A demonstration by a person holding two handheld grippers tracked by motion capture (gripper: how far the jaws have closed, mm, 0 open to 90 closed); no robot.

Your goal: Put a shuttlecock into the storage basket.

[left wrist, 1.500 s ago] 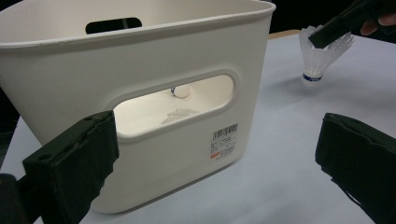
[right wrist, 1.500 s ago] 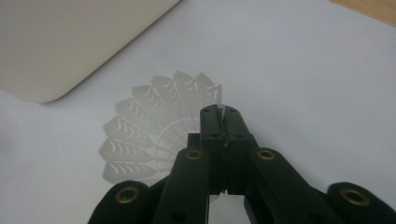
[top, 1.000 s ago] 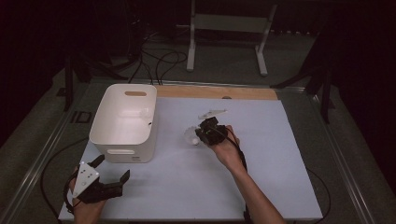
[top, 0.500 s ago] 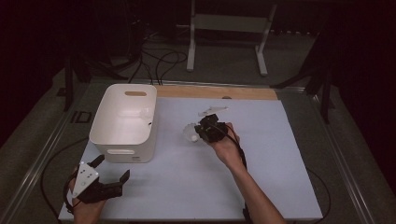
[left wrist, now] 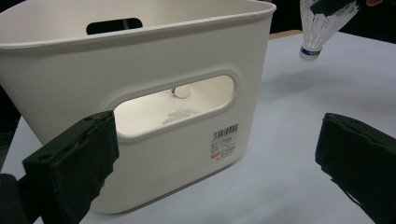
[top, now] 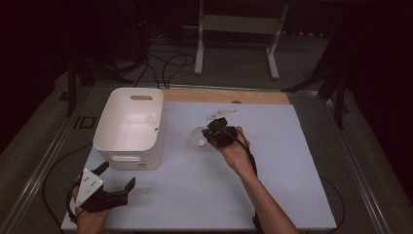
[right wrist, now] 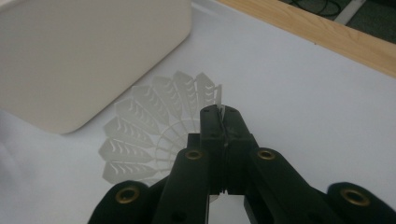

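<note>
My right gripper (top: 210,135) is shut on the skirt rim of a white shuttlecock (top: 198,136), held just above the white table mat to the right of the bin. Its closed jaws pinch the feather edge of the shuttlecock (right wrist: 159,128) in the right gripper view. The shuttlecock (left wrist: 322,25) hangs cork down, with a blue band, at the top right of the left gripper view. The white plastic bin (top: 129,126) stands at the mat's left. Another shuttlecock (left wrist: 180,92) lies inside the bin (left wrist: 154,70), seen through its handle slot. My left gripper (top: 113,182) is open near the front left corner, facing the bin.
A wooden strip (top: 229,96) runs along the mat's far edge. Beyond the table stand a white metal frame (top: 236,36) and dark cables (top: 165,63) on the floor. Bare mat (top: 195,190) lies between the two hands.
My right gripper has drifted slightly left toward the bin, carrying the shuttlecock. The left gripper has stayed open in the same place.
</note>
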